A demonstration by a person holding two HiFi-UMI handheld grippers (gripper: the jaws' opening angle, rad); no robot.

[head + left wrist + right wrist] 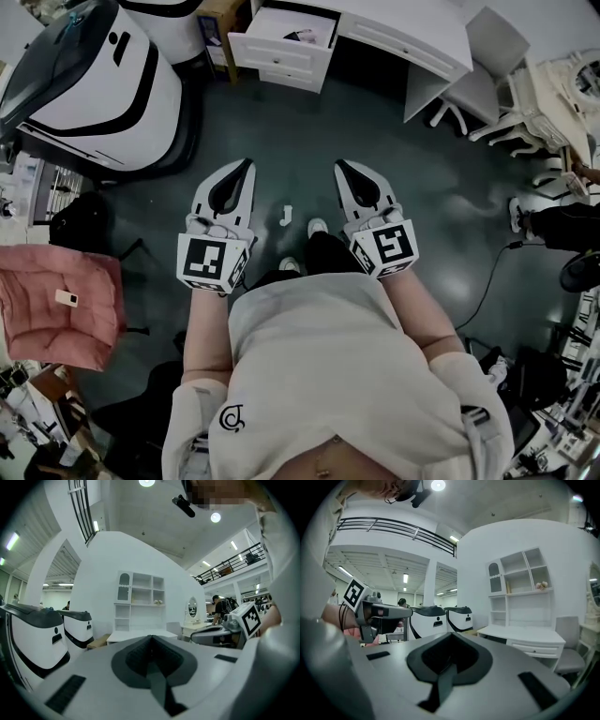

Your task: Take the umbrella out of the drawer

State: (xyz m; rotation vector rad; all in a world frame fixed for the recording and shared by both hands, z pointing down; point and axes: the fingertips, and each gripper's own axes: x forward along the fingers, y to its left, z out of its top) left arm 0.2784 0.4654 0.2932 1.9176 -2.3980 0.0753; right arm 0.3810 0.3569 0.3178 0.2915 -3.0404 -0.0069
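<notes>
I'm looking into a big test hall, not a home: a white shelf (139,599) and mirror (192,609) set against a curved wall (96,573), bulky white machines (94,94) nearby, a railed mezzanine (393,528) overhead.

Stood facing the desk (412,33) at 12 o'clock, drawer (281,58) pulled out at its left end; big pod (94,84) at 10, cushion (56,300) down at 8, chair (487,84) at 2.
</notes>
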